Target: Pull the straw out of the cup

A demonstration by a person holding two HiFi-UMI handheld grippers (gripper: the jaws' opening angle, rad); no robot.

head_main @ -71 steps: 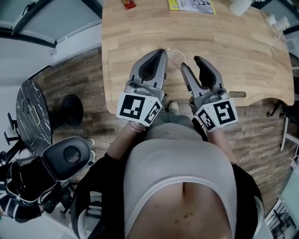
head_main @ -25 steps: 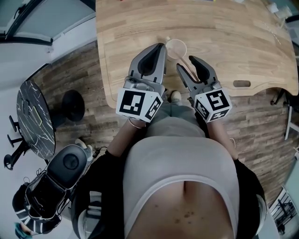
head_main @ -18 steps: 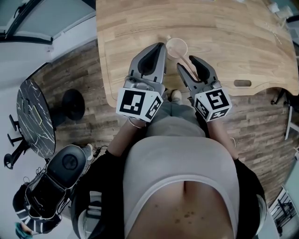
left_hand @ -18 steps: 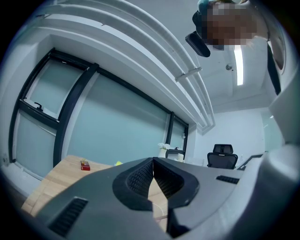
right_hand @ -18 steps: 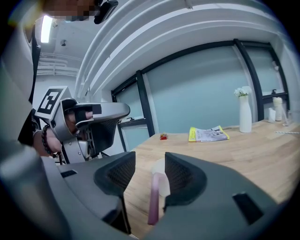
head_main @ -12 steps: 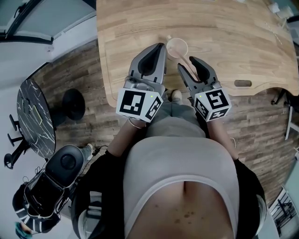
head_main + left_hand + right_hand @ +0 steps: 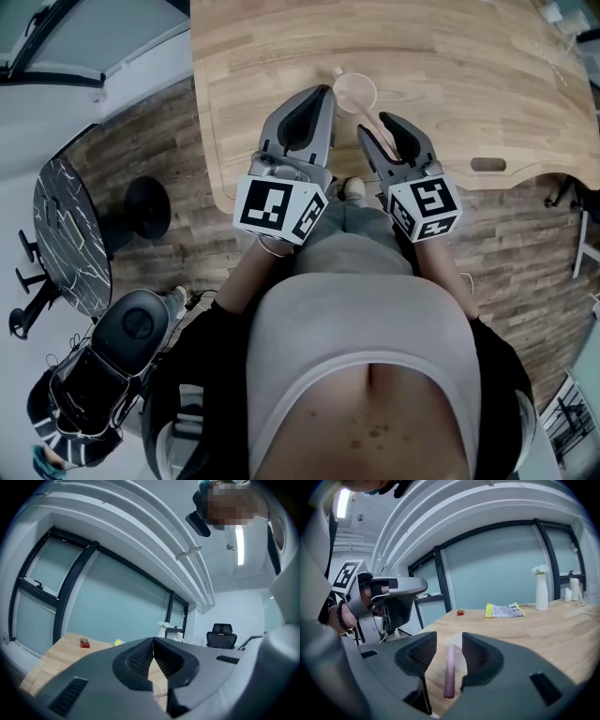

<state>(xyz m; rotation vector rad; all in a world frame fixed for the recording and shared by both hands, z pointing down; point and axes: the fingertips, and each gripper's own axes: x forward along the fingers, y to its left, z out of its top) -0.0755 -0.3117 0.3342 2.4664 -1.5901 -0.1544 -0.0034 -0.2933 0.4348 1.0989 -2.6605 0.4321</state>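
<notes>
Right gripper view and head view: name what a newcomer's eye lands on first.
A pale pink straw stands between the right tongs' open jaws, which have just been closing but do not clamp it. It leans from a clear plastic cup on the light wooden table.

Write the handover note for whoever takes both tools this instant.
Left tool: shut, nothing in it, beside the cup.
Right tool: jaws have just been closing but stand apart, with the pink straw between them and the pads not yet pressing it.
Things: cup upright near the front edge of the wooden table; the straw is in it, leaning toward the person.
Done: right tool lined up around the straw.
To do: close on the straw and draw it out of the cup; probably steady the cup with the left tool if it starts to tip.
</notes>
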